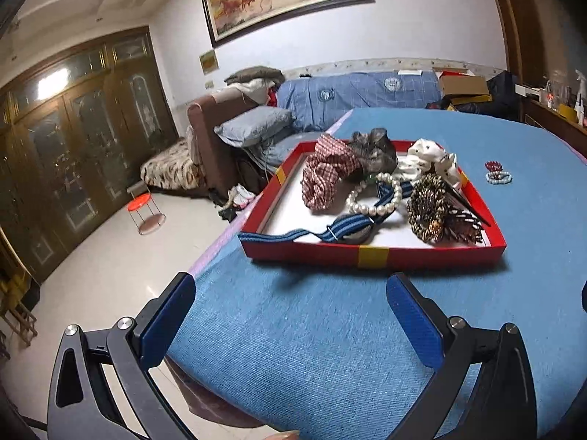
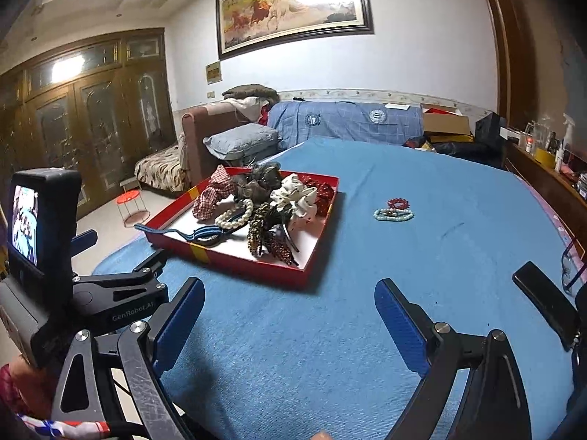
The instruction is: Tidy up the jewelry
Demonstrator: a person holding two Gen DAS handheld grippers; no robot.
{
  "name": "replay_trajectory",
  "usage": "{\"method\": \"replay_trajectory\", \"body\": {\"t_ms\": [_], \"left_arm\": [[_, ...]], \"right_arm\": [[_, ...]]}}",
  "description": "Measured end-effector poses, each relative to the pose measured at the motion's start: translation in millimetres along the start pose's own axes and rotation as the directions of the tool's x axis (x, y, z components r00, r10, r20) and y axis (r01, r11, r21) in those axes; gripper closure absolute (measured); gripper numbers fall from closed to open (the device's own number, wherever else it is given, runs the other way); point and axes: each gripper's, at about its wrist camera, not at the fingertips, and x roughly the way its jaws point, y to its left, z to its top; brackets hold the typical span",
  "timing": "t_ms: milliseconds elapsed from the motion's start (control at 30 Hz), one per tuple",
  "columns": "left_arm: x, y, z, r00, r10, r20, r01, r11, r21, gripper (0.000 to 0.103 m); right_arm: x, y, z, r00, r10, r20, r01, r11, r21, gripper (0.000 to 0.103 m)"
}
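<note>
- Both your grippers hang over the near part of the table (image 2: 458,198), well short of the jewelry. The left gripper (image 1: 290,315) has its jaws spread wide with nothing between them, and so does the right gripper (image 2: 290,315).
- Most pieces sit heaped in the red tray (image 1: 370,253); two bracelets lie outside it on the blue cloth: a red bead bracelet (image 2: 398,203) and, just beside it, a pale bead bracelet (image 2: 393,215).
- Risk: those two bracelets lie flat and nearly touch, so wide jaws could pinch both at once or bunch the cloth.
- Risk: the striped strap (image 1: 312,233) hangs over the tray's left rim and runs under the pearl bracelet (image 1: 374,196); pull either and you may drag the other out.
- Risk: the brown beaded piece (image 1: 427,203) and the dark comb clip (image 1: 464,225) overlap, so they may snag together.
- Risk: the tray sits near the table's left edge; a push from your left hand could slide it off.
- Count, as far as the heap shows: one checked scrunchie (image 1: 328,174), one grey scrunchie (image 1: 374,152), one white dotted scrunchie (image 1: 434,159), one red dotted scrunchie (image 2: 323,192), one pearl bracelet, one strap, two loose bracelets.
</note>
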Motion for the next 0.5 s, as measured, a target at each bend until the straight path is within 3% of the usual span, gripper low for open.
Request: {"method": "replay_trajectory", "body": {"t_ms": [233, 500], "left_arm": [[12, -1, -4, 0.998, 0.003, -0.059, -0.004, 1.000, -0.005, 0.000], [19, 0, -7, 0.998, 0.002, -0.070, -0.002, 1.000, -0.008, 0.000]], "right_arm": [[7, 7, -2, 1.000, 0.007, -0.028, -0.007, 1.000, -0.019, 0.006], [14, 11, -4, 0.999, 0.010, -0.053, -0.012, 0.999, -0.033, 0.006]]}}
